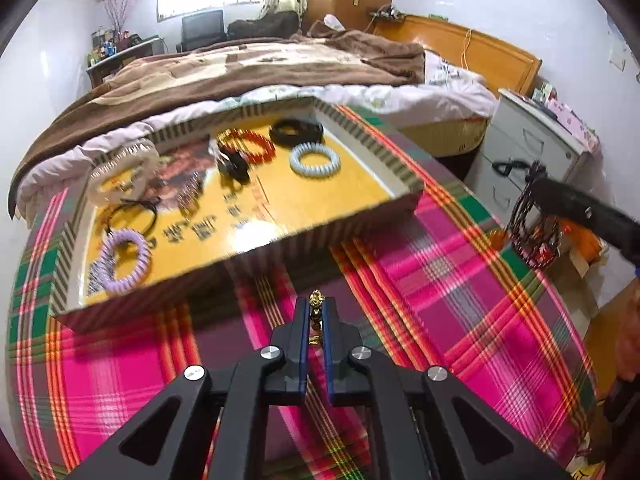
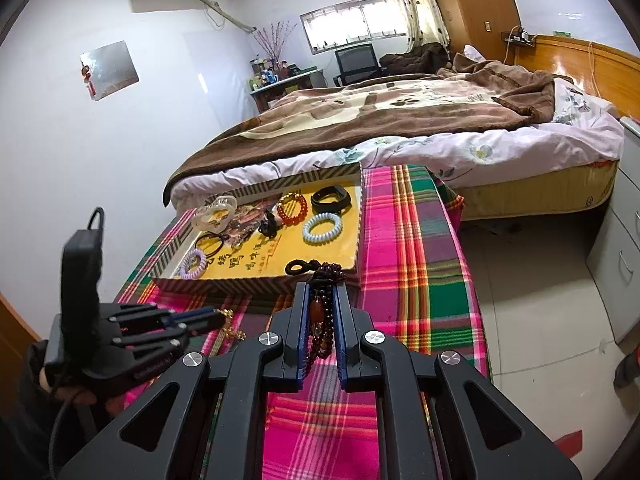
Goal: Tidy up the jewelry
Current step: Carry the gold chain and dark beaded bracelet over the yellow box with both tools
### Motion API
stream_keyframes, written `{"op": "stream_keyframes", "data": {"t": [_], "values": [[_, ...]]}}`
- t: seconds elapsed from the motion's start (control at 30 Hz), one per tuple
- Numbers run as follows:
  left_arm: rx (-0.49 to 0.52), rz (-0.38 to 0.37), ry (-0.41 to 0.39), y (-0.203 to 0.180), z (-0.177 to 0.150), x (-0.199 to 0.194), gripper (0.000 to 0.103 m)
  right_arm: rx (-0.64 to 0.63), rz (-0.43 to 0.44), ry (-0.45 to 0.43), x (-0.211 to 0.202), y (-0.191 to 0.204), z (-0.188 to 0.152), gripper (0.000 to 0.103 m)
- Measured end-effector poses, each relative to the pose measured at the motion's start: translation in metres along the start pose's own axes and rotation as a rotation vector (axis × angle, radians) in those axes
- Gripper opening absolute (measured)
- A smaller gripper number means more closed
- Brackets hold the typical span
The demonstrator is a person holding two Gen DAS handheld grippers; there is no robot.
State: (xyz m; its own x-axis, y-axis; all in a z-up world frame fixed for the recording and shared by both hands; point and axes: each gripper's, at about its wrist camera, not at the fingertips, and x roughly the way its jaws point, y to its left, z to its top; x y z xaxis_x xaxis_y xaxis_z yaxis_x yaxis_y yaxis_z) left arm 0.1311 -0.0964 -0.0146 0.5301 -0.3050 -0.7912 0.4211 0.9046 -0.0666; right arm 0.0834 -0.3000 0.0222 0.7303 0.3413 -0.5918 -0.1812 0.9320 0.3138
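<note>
Grippers are both carrying: left gripper (image 1: 316,312) is pinching a gold trinket (image 1: 315,305), right gripper (image 2: 320,312) is clamping a dark bead strand (image 2: 326,320); each should be clearing the tray (image 2: 256,284) wall before releasing.

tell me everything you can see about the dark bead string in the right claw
The bead string is a long strand of small, glossy, dark red beads, doubled into several loops, with one larger orange-brown bead among them. The right claw is shut on it, loops bunched between the blue-edged fingers and sticking out past the tips. In the left wrist view it hangs in loops off to the right of the checked cloth, touching nothing else.
</note>
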Motion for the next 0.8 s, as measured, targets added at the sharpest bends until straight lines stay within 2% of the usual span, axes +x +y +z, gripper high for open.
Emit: {"op": "stream_keyframes", "data": {"t": [0.5,0.8], "values": [[-0.029,0.007,-0.095,0.024,0.034,-0.031,0.006,-0.043,0.01,-0.025,0.011,0.019,0.03,0.011],[-0.046,0.016,-0.139,0.045,0.07,-0.032,0.006,-0.072,0.014,-0.014,0.044,0.028,0.056,0.011]]}}
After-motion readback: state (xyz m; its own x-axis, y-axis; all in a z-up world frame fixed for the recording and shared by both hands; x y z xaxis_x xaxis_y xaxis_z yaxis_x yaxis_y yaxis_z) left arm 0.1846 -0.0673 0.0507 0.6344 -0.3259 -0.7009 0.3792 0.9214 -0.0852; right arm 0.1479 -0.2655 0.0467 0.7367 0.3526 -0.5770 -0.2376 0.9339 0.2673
